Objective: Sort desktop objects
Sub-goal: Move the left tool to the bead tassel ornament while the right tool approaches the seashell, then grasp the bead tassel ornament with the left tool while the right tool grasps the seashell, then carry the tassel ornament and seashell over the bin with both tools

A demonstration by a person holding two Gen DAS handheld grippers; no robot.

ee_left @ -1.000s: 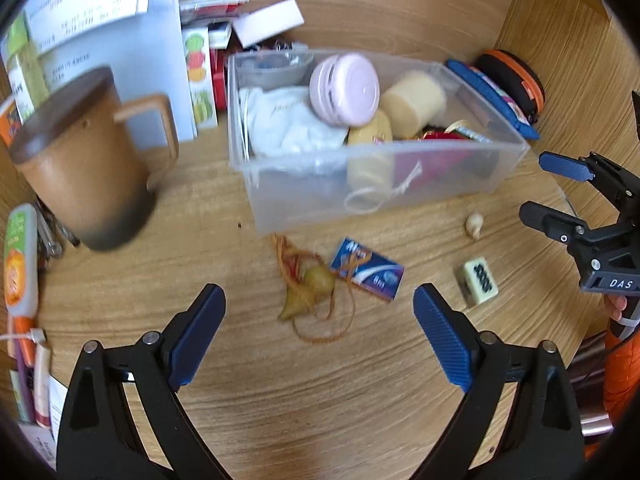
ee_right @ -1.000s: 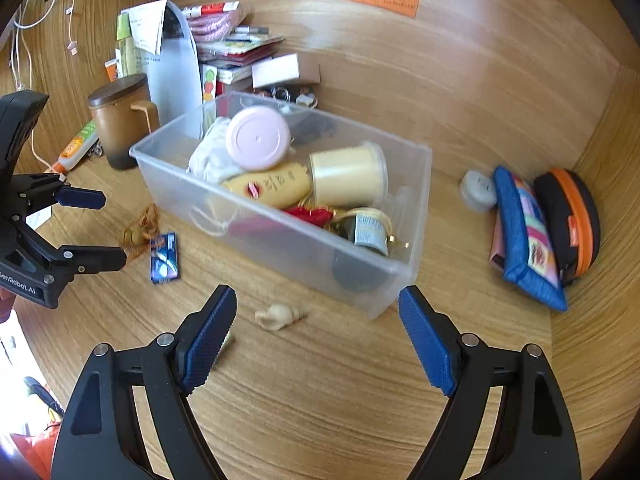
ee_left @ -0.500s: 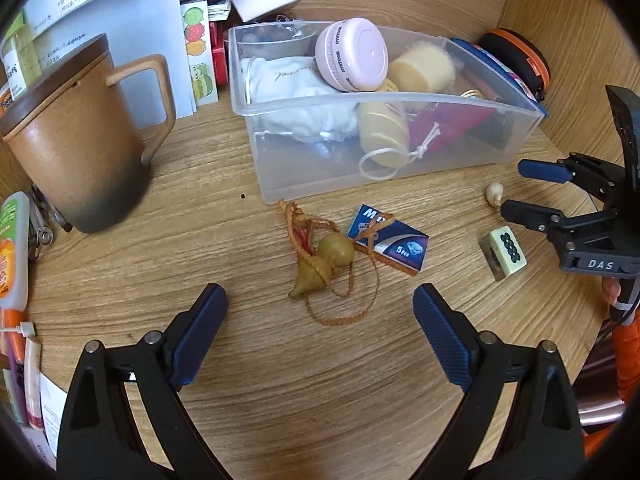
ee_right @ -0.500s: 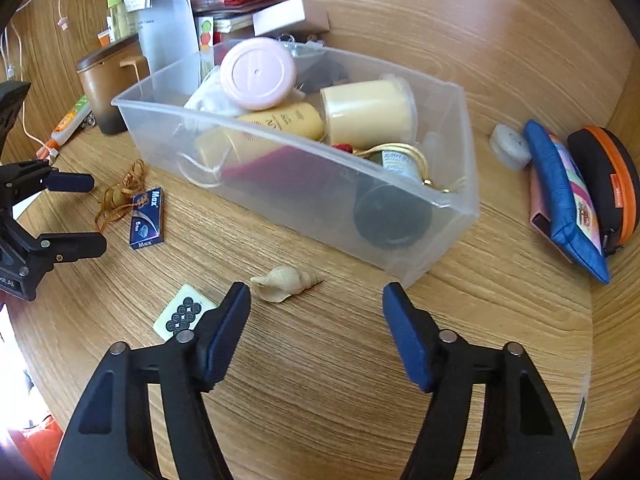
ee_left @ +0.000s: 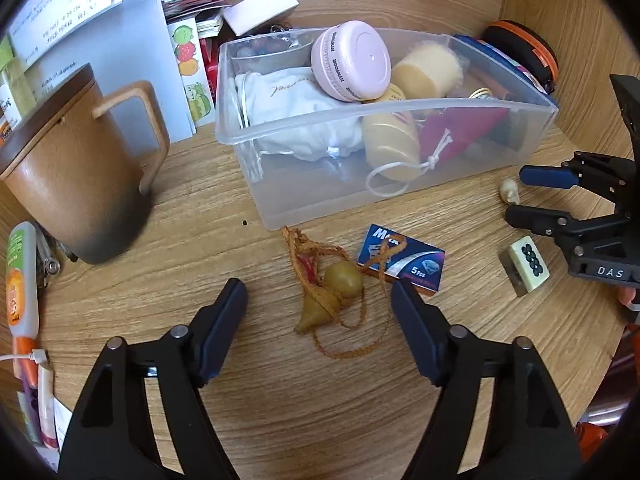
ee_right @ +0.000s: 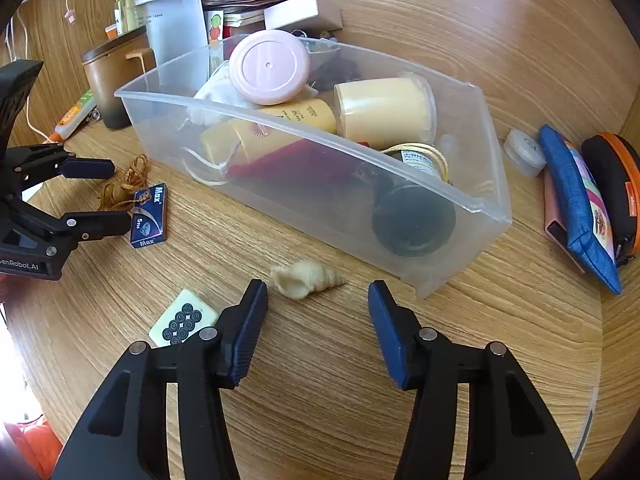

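Left gripper (ee_left: 319,304) hung over the wooden tabletop (ee_left: 320,408), fingers (ee_left: 224,328) apart and closing, with a small gourd charm (ee_left: 334,294) on an orange cord lying between them, pads not touching it. Just beside the charm lay a blue box (ee_left: 402,262), the cord looped over its near corner. Right gripper (ee_right: 316,322) was also closing, fingers (ee_right: 390,332) apart, and a pale shell (ee_right: 306,278) lay on the tabletop just ahead of the tips, closer to the left finger, not gripped. A mahjong tile (ee_right: 182,320) sat just left of that left finger, dot face up. Behind both, a clear plastic bin (ee_right: 460,208) held a pink round case (ee_right: 270,72), a yellowish cup (ee_right: 384,110), a cream tube, a white pouch and a dark jar. A brown lidded mug (ee_left: 76,184) stood left of the bin. A blue pouch (ee_right: 576,200) and a black-orange case (ee_right: 616,184) lay to the right of the bin, well apart from the grippers.
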